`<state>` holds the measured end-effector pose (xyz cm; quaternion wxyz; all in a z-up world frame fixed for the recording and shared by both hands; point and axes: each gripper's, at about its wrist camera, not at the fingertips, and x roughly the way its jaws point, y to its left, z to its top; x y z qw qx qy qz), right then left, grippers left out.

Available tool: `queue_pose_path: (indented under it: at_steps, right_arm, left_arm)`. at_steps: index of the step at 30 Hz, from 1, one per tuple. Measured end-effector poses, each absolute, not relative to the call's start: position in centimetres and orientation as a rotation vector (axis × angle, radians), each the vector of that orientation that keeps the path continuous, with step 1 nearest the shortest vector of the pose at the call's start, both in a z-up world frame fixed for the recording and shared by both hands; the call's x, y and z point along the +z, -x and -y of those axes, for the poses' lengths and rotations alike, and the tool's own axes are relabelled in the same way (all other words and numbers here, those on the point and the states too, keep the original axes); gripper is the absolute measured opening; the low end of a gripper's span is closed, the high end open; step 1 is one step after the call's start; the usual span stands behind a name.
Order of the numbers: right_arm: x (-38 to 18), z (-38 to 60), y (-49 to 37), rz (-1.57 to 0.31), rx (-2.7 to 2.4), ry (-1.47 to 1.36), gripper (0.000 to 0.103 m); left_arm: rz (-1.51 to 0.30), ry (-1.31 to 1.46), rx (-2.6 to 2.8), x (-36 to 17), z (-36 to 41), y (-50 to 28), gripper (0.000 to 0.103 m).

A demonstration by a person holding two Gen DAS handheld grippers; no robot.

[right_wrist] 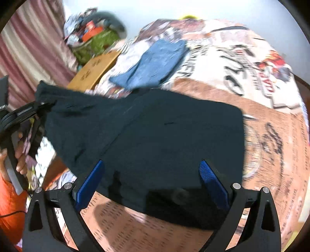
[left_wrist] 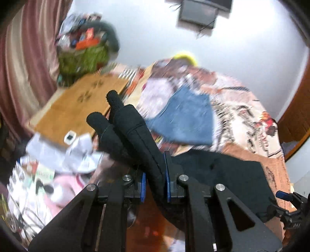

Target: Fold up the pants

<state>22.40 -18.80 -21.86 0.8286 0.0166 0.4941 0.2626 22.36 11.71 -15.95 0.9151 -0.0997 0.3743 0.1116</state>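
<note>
One gripper, L (left_wrist: 155, 186), clamps black pants (right_wrist: 155, 135); R (right_wrist: 153, 182) agape

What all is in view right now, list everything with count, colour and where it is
black pants: one, black, spread on the bed, one end lifted by the left gripper
blue garment: one, denim blue, on the bed beyond the pants
bedspread: one, white, tan and red print, covering the bed
wooden board: one, tan, left of the bed
clutter pile: one, green, orange and mixed, by the wall past the board
curtain: one, pink and cream stripes, far left
dark screen: one, on the white wall
left gripper: black with blue pads, closed on the pants
right gripper: black with blue pads, open above the pants
hand: one, holding the left gripper's handle
</note>
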Motion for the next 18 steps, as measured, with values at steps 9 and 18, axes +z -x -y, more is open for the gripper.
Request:
queue_pose_path:
  at_steps: [9, 18]
  right_arm:
    - [-24.7, 26.8, -23.6, -1.119, 0.33, -0.114, 0.097]
    - [-26.2, 26.7, -23.1, -1.138, 0.38, -0.11, 0.099]
  left_arm:
    - [-0.649, 0.108, 0.043, -10.2, -4.1, -23.1, 0.015]
    - [-0.697, 0.051, -0.19, -10.8, 6.9, -26.8, 0.014]
